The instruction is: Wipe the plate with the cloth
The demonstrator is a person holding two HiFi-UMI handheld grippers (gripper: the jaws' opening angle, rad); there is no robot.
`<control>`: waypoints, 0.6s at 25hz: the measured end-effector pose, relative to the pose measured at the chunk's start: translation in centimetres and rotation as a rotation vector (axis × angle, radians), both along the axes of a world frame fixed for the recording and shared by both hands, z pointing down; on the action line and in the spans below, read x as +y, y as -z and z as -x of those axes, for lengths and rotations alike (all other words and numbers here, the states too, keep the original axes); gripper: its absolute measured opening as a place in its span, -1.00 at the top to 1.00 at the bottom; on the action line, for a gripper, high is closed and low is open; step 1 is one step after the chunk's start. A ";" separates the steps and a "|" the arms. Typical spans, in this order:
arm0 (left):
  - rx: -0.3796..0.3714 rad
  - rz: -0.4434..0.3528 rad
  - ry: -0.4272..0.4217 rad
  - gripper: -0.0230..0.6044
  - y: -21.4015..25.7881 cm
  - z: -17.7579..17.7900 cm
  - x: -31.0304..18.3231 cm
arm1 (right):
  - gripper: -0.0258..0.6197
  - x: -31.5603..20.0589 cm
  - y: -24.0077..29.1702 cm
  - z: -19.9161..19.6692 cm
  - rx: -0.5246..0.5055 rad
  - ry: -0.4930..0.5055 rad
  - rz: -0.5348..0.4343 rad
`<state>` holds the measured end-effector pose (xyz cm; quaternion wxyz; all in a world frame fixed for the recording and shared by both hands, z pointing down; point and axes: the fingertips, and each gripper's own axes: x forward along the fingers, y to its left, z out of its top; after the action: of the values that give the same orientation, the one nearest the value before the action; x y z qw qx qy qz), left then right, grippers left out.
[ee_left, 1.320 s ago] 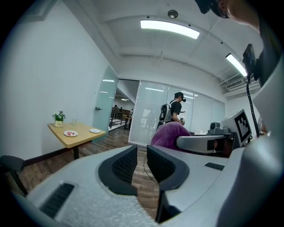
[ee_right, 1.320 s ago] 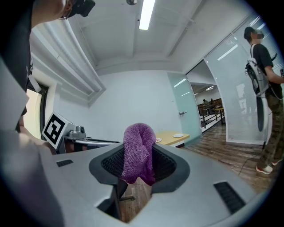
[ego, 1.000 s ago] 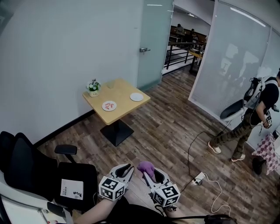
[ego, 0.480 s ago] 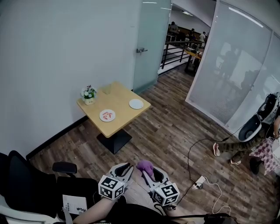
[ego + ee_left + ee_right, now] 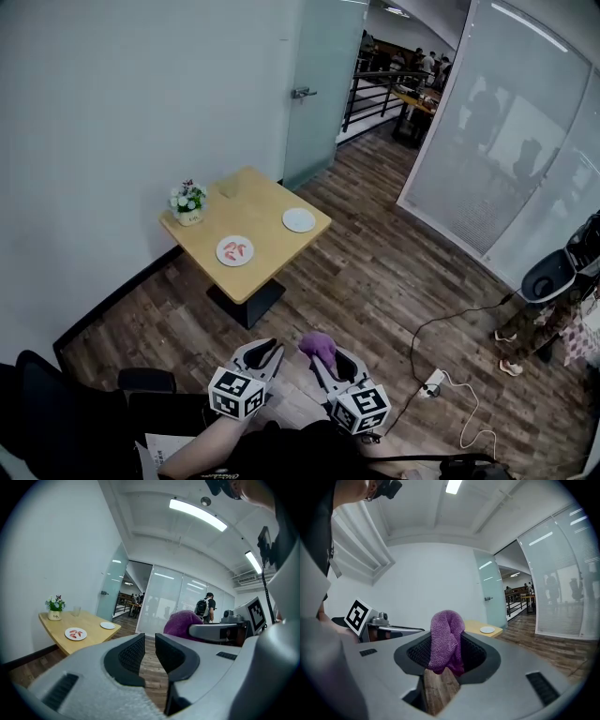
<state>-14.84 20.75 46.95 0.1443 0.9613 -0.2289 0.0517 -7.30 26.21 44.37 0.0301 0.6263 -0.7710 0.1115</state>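
Observation:
A small wooden table (image 5: pixel 262 201) stands by the white wall some way ahead of me. On it lie a white plate with red bits (image 5: pixel 235 250) and an empty white plate (image 5: pixel 299 219); both show in the left gripper view, the one with red bits (image 5: pixel 75 633) and the empty plate (image 5: pixel 108 626). My right gripper (image 5: pixel 323 356) is shut on a purple cloth (image 5: pixel 317 345), which bulges up between its jaws (image 5: pixel 446 639). My left gripper (image 5: pixel 261 351) is beside it, jaws together with nothing between them (image 5: pixel 149 644). Both are low in the head view, well short of the table.
A flower pot (image 5: pixel 188 202) and a cup (image 5: pixel 231 187) stand at the table's wall side. A black office chair (image 5: pixel 56 422) is at lower left. A power strip with cable (image 5: pixel 433 380) lies on the wood floor to the right. A person's legs (image 5: pixel 523 330) show at the right edge.
The view has shifted forward: the table sits more central, the chair has slid toward the lower left corner, and the person at the right has mostly left the frame. Both grippers keep their pose.

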 end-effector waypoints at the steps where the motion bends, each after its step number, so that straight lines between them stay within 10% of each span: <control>1: 0.000 0.006 -0.004 0.70 -0.2 -0.2 -0.3 | 0.45 -0.3 -0.2 -0.1 -0.005 -0.003 0.009; 15: -0.038 0.030 0.028 0.70 -2.2 -3.2 -6.3 | 0.44 -7.9 -2.7 -2.6 -0.039 0.065 0.035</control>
<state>-11.62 14.44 49.11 0.1549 0.9546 -0.2442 0.0713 -4.75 18.33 47.10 0.0296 0.5979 -0.7893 0.1363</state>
